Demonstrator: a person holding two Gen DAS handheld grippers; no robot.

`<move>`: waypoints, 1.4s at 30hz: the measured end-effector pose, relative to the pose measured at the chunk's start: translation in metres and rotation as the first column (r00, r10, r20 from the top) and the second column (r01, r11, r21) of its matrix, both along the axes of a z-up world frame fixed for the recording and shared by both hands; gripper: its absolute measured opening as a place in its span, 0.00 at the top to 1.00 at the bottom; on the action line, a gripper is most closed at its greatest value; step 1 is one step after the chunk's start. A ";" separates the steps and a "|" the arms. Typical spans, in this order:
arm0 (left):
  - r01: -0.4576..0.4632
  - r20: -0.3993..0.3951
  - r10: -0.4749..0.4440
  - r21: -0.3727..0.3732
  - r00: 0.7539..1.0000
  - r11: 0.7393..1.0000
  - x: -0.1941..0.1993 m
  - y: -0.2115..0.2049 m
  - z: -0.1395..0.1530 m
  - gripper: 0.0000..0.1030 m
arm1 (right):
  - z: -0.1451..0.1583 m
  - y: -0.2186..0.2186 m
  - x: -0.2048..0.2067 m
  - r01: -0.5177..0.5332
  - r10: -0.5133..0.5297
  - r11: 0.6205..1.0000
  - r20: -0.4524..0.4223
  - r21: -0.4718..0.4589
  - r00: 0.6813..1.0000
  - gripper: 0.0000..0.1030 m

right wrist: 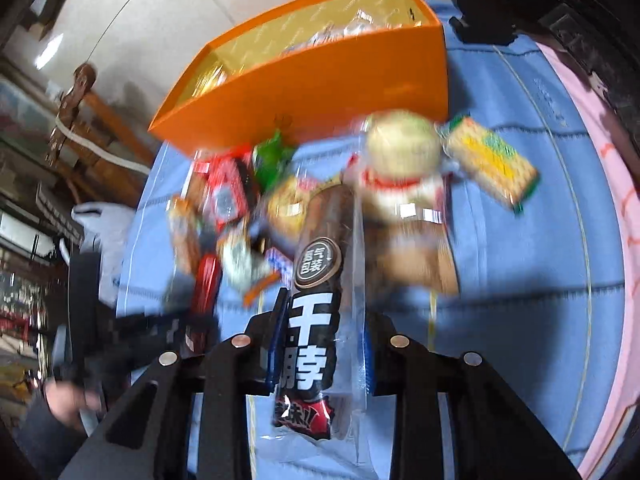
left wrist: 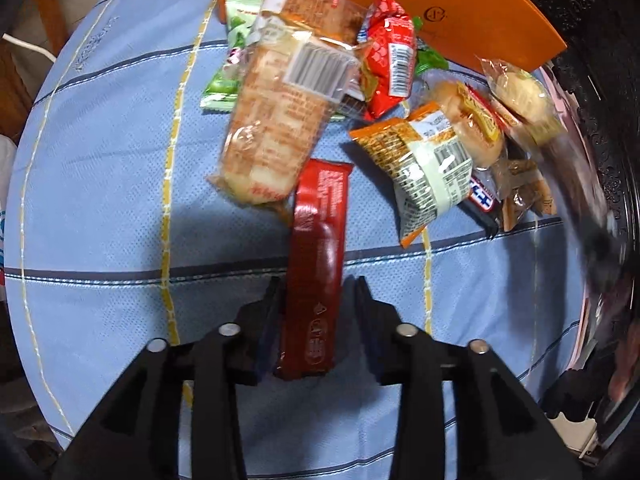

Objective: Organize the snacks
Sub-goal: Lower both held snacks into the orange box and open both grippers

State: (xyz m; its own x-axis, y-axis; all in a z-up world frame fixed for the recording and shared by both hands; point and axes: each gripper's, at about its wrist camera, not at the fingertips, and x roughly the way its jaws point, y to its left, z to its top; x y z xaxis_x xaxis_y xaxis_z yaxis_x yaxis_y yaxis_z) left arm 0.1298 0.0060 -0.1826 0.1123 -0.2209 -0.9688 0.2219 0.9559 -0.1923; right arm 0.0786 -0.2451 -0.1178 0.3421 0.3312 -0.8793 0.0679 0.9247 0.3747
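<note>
Likely the sausage pack, pinched by the right gripper, slips; the left gripper loosely straddles a red bar, unheld.

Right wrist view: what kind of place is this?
Probably a home living or dining room: a table under a blue striped cloth, wooden furniture by a plain wall, and an orange cardboard box of snacks.
</note>
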 end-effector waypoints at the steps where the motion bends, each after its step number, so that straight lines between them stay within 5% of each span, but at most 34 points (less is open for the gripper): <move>1: 0.007 0.010 -0.007 0.011 1.000 1.000 0.000 -0.003 0.000 0.61 | -0.002 0.000 -0.006 0.000 0.000 1.000 -0.009 0.001 1.000 0.71; 3: 0.028 0.036 -0.030 0.056 0.999 0.998 0.003 -0.013 0.002 0.62 | -0.006 0.000 -0.017 -0.003 0.004 1.000 -0.019 0.007 1.000 0.72; 4: 0.034 0.049 -0.039 0.092 0.998 0.995 0.002 -0.015 0.002 0.76 | -0.008 -0.001 -0.021 -0.001 0.002 1.000 -0.027 0.015 1.000 0.72; 5: 0.040 0.057 -0.047 0.114 0.997 0.993 0.001 -0.018 0.003 0.77 | -0.009 -0.001 -0.023 0.000 0.000 1.000 -0.029 0.024 1.000 0.72; 9: 0.030 0.045 -0.034 0.078 0.998 0.996 -0.003 -0.016 0.011 0.77 | -0.004 -0.001 -0.027 -0.002 0.004 0.997 -0.027 0.073 1.000 0.72; 17: 0.037 0.192 -0.041 0.021 0.981 0.999 -0.029 -0.003 0.082 0.77 | 0.035 0.005 -0.018 -0.041 0.032 0.993 0.080 0.113 0.996 0.72; 24: 0.025 0.297 -0.010 -0.047 0.955 0.999 0.003 -0.010 0.144 0.77 | 0.073 0.008 0.000 -0.058 0.036 0.991 0.180 0.117 0.983 0.72; 34: 0.040 0.369 -0.015 -0.060 0.929 0.997 0.075 -0.048 0.163 0.77 | 0.112 -0.017 0.067 0.038 -0.078 0.990 0.306 0.134 0.949 0.72; 42: 0.014 0.379 0.007 -0.053 0.925 0.999 0.146 -0.072 0.166 0.77 | 0.115 -0.027 0.135 0.075 -0.105 0.992 0.341 0.100 0.934 0.72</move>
State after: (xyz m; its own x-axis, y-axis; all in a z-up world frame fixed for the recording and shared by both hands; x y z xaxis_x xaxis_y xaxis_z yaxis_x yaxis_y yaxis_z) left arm 0.2758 -0.0656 -0.0168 0.4682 -0.2720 -0.8407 0.2913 0.9458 -0.1437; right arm 0.2140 -0.2725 -0.0030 0.6512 0.3525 -0.6720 0.0021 0.8848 0.4660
